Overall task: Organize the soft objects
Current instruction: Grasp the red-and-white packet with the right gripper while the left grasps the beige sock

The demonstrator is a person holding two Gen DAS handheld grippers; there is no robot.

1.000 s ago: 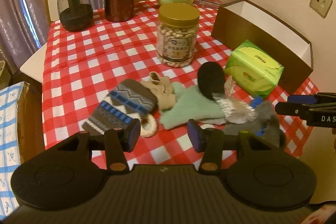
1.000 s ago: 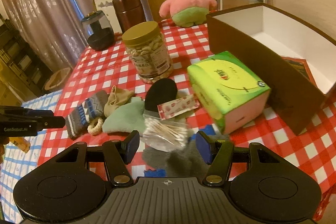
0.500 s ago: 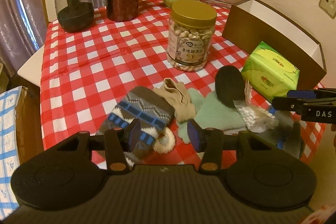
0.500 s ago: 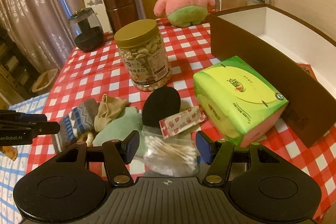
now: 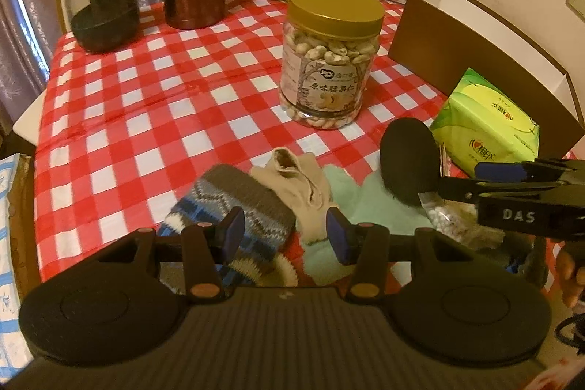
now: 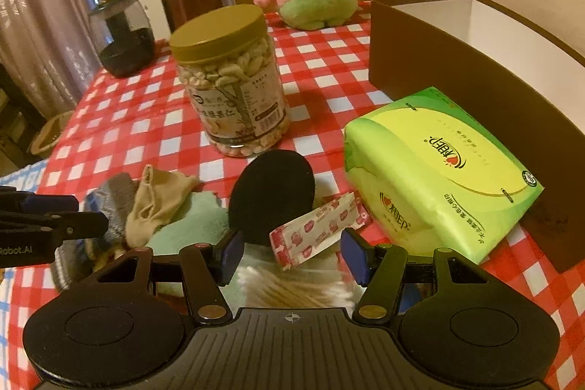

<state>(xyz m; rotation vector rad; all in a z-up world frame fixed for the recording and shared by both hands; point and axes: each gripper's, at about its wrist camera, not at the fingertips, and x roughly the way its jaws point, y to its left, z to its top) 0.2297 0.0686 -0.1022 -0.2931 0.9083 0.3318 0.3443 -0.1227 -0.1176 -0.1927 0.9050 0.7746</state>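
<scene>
Checked tablecloth (image 5: 146, 105): nut jar (image 5: 331, 61) behind sock pile (image 5: 292, 200).

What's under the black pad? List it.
The black pad lies on a mint cloth, which also runs under the beige sock. A plaster strip overlaps its near edge. Anything else beneath is hidden.

right claw (image 5: 519, 187): "DAS" | left claw (image 6: 40, 225): "Robot.AI" | nut jar (image 5: 331, 61): "原味腰果仁"
</scene>
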